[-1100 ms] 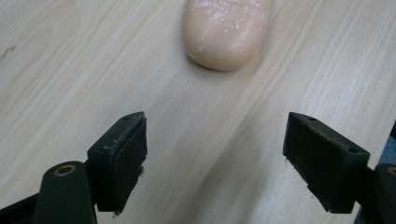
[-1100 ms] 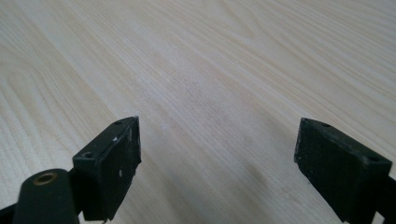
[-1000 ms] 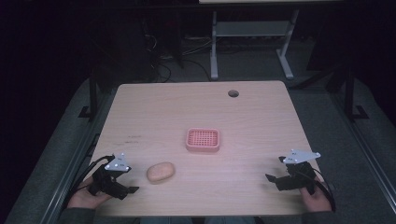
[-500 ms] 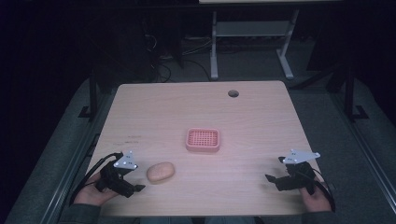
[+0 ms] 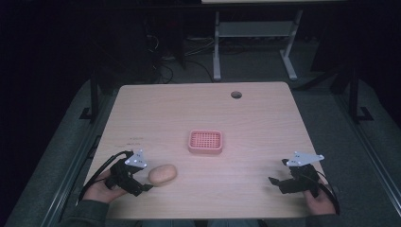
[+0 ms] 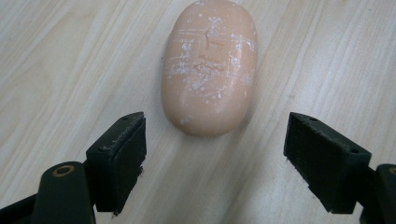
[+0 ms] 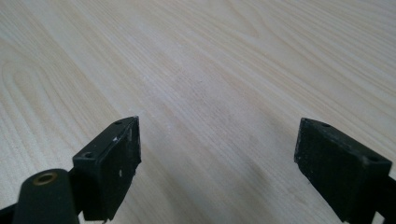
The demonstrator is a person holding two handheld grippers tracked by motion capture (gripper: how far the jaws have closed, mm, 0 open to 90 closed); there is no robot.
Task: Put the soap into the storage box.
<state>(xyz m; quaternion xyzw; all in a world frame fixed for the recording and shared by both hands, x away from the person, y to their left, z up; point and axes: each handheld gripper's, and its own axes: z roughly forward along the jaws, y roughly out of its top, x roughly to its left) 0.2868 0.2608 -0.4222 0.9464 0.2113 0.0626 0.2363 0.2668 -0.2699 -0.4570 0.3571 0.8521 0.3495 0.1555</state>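
In the high view, the left tool (image 5: 142,182) is sitting at the lower left beside the soap bar (image 5: 162,174), apart from the pink tray (image 5: 205,142) at centre; the right tool (image 5: 279,182) is resting empty at lower right. In the left gripper view, the jaws are gaping wide and empty with the soap bar (image 6: 209,65) lying ahead at upper centre, so closing short is likely squirting it away across the tabletop (image 6: 70,56). In the right gripper view, the jaws are standing wide over bare tabletop (image 7: 210,70).

A peach-tan bar of soap (image 6: 209,70), its top streaked with whitish scratches and specks, lies on a pale wood-grain worktop (image 5: 265,123) of light beige with darker flowing lines. The left gripper (image 6: 215,158) and right gripper (image 7: 217,163) carry matte black jaws, each gripper topped by a grey plate seen from the high view. A coral-pink tray (image 5: 205,142) bears a grid of small holes. The floor (image 5: 359,142) is dark grey.
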